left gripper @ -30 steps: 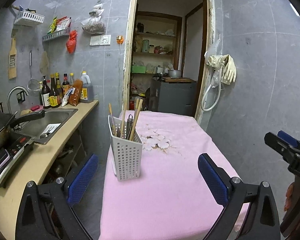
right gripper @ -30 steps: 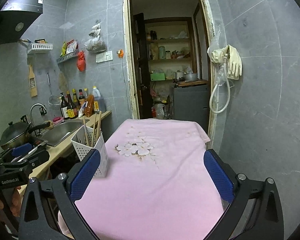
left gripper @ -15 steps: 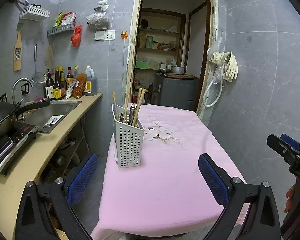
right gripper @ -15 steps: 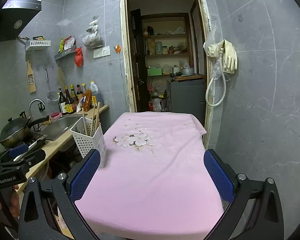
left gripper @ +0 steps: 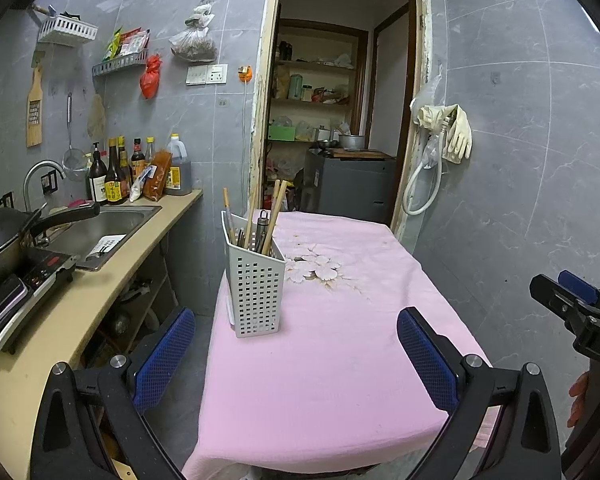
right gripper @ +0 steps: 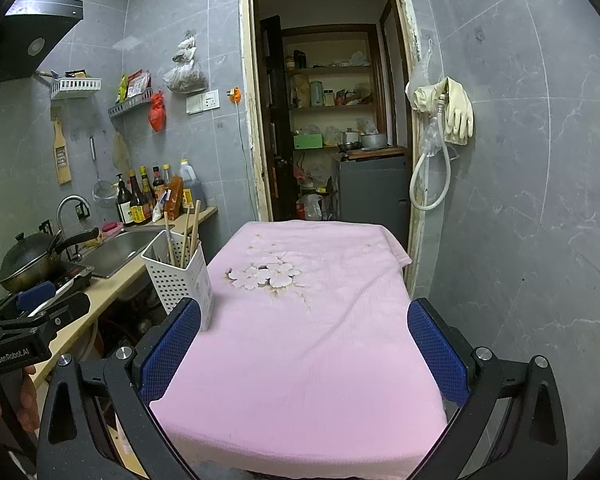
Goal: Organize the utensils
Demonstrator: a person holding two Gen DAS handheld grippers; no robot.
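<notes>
Both grippers pulled back, fingers wide, perforated white caddy (left gripper: 255,280) upright, pink cloth (right gripper: 312,340).

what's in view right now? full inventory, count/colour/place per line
utensil holder: 1, white perforated, upright on left side of the table
chopsticks: several, wooden, standing in the holder with some metal utensils; exact count unclear
table: 1, pink cloth with flower print, centre
sink: 1, steel, in the counter at left
wok: 1, black, on the cooker at left
bottles: several, dark, back of the counter
rubber gloves: pale yellow, hanging right of the doorway
red bag: 1, hanging on left wall
left gripper: black with blue pads, open, empty, in front of the table
right gripper: same, open, empty
</notes>
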